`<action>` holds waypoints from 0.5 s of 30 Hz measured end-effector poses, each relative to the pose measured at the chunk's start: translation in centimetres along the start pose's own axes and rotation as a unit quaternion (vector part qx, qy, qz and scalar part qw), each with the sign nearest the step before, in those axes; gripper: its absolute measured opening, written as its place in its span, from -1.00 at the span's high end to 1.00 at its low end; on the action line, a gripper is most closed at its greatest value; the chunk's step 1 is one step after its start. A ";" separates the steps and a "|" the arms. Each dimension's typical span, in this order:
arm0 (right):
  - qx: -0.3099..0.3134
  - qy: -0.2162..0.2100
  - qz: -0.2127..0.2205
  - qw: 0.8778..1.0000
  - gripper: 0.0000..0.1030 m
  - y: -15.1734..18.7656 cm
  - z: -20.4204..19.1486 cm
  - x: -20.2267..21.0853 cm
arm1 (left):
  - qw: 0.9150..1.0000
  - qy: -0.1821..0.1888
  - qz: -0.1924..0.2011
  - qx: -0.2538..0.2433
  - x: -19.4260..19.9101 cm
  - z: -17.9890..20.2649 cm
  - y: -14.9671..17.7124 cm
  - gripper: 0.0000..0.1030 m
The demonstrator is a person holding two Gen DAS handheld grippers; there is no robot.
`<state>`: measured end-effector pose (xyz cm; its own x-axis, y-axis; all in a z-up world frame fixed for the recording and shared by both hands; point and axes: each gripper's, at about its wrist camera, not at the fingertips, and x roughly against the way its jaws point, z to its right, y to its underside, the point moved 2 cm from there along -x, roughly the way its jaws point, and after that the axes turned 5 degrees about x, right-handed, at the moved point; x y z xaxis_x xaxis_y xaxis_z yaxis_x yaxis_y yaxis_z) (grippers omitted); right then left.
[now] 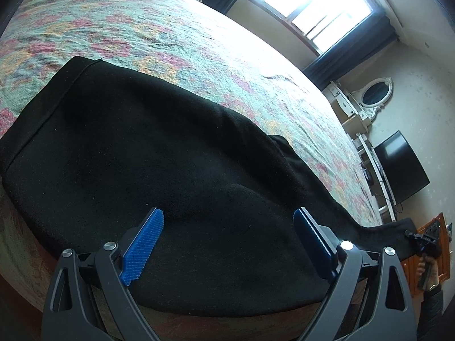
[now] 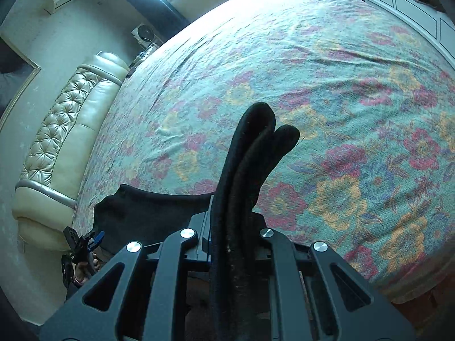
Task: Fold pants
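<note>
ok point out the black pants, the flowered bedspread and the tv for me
black pants (image 1: pixel 142 142): left wrist view, on the wide flat part lying on the bed
flowered bedspread (image 2: pixel 355 99): right wrist view, on a bare stretch of the print
tv (image 1: pixel 401 167): left wrist view, on the dark screen

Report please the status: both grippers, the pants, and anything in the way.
Left gripper open above the black pants, holding nothing. Right gripper shut on bunched pants fabric, lifted off the floral bedspread. Nothing in the way.
</note>
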<state>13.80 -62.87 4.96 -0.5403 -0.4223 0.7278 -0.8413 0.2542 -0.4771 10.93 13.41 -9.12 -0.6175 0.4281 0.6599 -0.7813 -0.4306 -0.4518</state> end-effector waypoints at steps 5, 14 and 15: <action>0.055 -0.002 0.005 0.998 0.76 -1.7 -8.4 0.1 | 1.000 0.010 -0.001 0.001 0.4 0.0 -0.1 -0.78; 0.139 -0.015 -0.027 0.990 0.75 -2.3 -22.0 -5.0 | 0.999 0.021 0.014 0.027 2.0 -1.7 -0.5 -0.78; 0.147 -0.012 -0.036 0.988 0.75 -2.2 -23.2 -6.1 | 0.999 0.023 0.013 0.029 2.1 -1.9 -0.4 -0.78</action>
<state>18.51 -40.70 12.98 -0.4758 -0.4510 0.7551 -0.8345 -0.0398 -0.5496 9.79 15.98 -8.65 -0.6425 0.4512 0.6194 -0.7588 -0.4872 -0.4322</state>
